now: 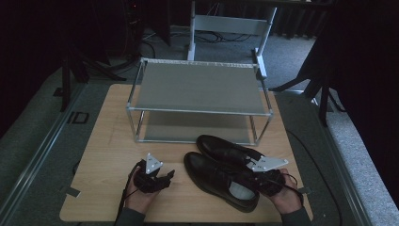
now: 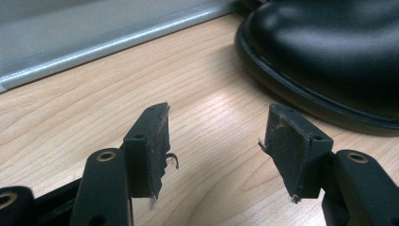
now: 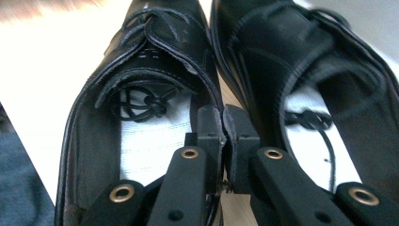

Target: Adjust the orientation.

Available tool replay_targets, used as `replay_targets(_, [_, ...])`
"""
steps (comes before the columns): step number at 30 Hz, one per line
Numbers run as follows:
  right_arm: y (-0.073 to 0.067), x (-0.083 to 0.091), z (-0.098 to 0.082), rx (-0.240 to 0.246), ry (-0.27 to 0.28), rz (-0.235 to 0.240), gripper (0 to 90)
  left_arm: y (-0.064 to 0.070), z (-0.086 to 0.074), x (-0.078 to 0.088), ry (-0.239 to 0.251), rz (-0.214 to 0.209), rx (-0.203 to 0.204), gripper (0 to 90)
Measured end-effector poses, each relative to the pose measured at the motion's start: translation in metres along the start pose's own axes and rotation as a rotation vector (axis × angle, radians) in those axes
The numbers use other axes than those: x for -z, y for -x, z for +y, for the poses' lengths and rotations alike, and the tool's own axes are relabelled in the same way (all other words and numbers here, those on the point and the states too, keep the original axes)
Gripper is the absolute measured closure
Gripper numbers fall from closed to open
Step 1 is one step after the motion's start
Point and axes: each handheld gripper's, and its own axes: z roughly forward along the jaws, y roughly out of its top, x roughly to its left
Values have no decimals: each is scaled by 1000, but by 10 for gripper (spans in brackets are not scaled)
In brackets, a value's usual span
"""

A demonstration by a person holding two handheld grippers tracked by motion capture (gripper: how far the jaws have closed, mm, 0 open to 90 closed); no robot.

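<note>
On table, two shoes, one rack

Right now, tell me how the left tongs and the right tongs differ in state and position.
The left tongs are open with nothing between the jaws; the right tongs are shut on the inner side wall of the near shoe.
The left tongs hover over bare table, apart from the shoes; the right tongs sit at the heel end of the pair, beside the far shoe.
Both are black, hand-held and carry a grey plate.
</note>
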Motion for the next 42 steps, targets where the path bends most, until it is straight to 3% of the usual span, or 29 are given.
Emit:
replay_targets(10, [15, 7, -15, -29, 4, 4, 837, 0, -1, -2, -8, -1, 2, 407])
replay_targets(15, [14, 14, -15, -17, 21, 12, 611, 2, -1, -3, -11, -3, 0, 406])
replay_targets(19, [16, 20, -15, -23, 38, -6, 510, 2, -1, -4, -15, -2, -4, 406])
replay_targets(23, [16, 20, -14, 6, 44, -27, 381, 2, -1, -5, -17, -2, -2, 404])
replay_targets(25, [16, 20, -13, 15, 42, -51, 388, 2, -1, -5, -17, -2, -1, 404])
replay_targets(28, [17, 19, -8, 26, 45, -29, 359, 2, -1, -5, -17, -2, -1, 404])
replay_targets(33, [26, 1, -7, 14, -75, -22, 319, 3, -1, -5, -17, -3, -4, 403])
replay_targets(35, [29, -2, -8, 10, -88, -26, 319, 2, -1, -5, -17, -4, -1, 403])
replay_targets(38, [30, -1, -6, 1, -106, -6, 343, 2, -2, -6, -21, -7, -2, 403])
replay_targets(42, [30, 2, -1, 8, -137, 15, 440, 3, -1, -5, -17, -6, -5, 401])
